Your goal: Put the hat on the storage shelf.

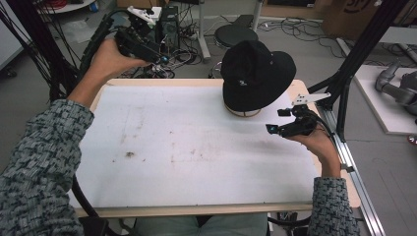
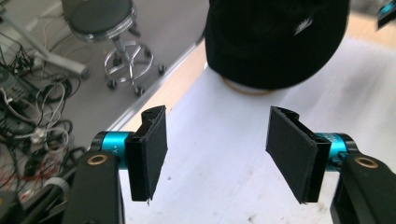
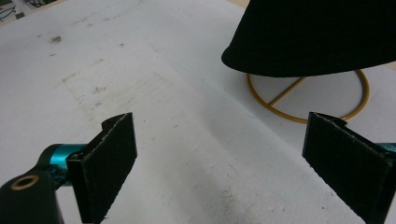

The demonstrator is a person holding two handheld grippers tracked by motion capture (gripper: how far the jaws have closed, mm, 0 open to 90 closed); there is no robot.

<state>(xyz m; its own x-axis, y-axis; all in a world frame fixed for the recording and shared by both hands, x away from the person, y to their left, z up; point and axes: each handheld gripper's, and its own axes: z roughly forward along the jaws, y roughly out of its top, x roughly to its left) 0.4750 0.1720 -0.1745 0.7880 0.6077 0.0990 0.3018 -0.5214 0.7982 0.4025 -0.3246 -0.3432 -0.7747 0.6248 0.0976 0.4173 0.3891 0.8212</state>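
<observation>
A black bucket hat sits on a yellow wire stand at the far right of the white table. In the right gripper view the hat covers the top of the stand's ring. My right gripper hovers just right of the stand, open and holding nothing. My left gripper is raised beyond the table's far left edge, open and holding nothing. It faces the hat from a distance.
A round black stool stands behind the table near the hat. Cables and equipment crowd the floor at the back left. A black frame post rises at the right. Faint stains mark the table cover.
</observation>
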